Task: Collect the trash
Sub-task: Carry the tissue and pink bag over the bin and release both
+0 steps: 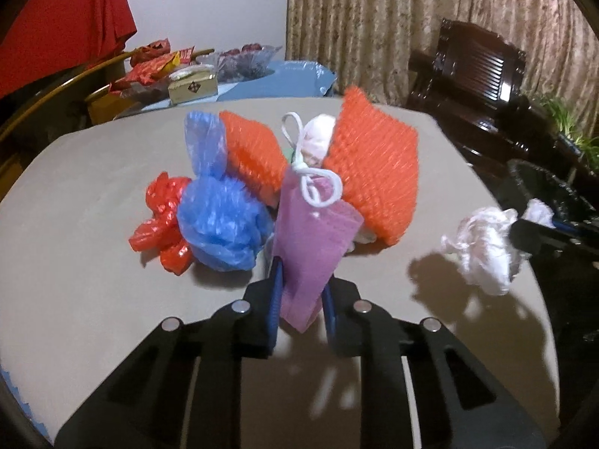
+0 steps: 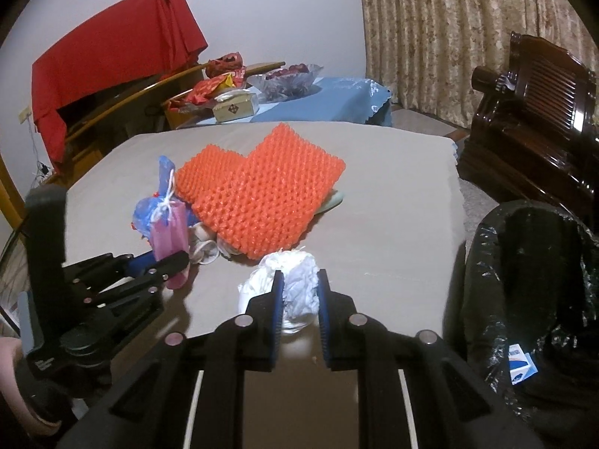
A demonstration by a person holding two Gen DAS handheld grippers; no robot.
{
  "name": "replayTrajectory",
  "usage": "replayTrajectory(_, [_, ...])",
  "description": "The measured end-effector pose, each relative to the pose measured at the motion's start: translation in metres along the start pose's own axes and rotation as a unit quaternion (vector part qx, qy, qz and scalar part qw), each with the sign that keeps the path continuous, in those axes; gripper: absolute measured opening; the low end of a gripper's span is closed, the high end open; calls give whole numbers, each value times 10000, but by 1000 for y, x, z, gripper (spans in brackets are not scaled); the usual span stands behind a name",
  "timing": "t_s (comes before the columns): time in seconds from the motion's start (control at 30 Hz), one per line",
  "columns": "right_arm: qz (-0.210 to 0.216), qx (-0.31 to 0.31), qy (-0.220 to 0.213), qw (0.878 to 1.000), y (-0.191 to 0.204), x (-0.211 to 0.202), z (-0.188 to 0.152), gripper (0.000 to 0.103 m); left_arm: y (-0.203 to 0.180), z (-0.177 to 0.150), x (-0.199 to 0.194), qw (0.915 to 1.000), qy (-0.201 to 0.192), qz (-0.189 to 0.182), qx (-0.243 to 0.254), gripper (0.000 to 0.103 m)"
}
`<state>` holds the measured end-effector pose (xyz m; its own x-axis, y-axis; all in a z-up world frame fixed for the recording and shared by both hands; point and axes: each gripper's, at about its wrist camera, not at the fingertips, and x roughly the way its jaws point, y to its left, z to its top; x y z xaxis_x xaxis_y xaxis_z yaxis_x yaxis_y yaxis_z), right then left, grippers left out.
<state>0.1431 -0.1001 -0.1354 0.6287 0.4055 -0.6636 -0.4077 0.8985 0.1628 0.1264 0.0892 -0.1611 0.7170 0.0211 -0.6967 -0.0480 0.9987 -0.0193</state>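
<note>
Both tongs grip trash, left gripper [image 1: 299, 292] a pink pouch [image 1: 314, 239], right gripper [image 2: 299, 292] white plastic [image 2: 295, 284]; bin [image 2: 531, 299] at three o'clock, orange mesh [image 2: 262, 194] and bags [image 1: 221, 220] remain.

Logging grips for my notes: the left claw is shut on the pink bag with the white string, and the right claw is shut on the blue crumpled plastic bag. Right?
Not quite. The right claw is shut on the white crumpled plastic bag, as the right wrist view shows; the left claw does hold the pink bag with the white string.
</note>
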Motion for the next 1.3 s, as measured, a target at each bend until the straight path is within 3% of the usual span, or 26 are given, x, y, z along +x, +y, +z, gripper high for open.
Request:
replayTrajectory(0.23, [-17, 7, -194, 9998, -2, -17, 3, 17, -12, 4, -38, 9994, -215, -263, 27, 17])
replayTrajectory(0.6, [-258, 306, -589, 9975, -27, -62, 10, 17, -37, 22, -60, 9976, -381, -552, 159, 17])
replayTrajectory(0.93, [-808, 680, -975, 9896, -73, -107, 13, 17, -84, 43, -66, 9925, -562, -1029, 350, 17])
replayTrajectory(1.3, [-1654, 1178, -1078, 9732, -146, -142, -5, 17, -169, 59, -55, 9781, -507, -1849, 805, 17])
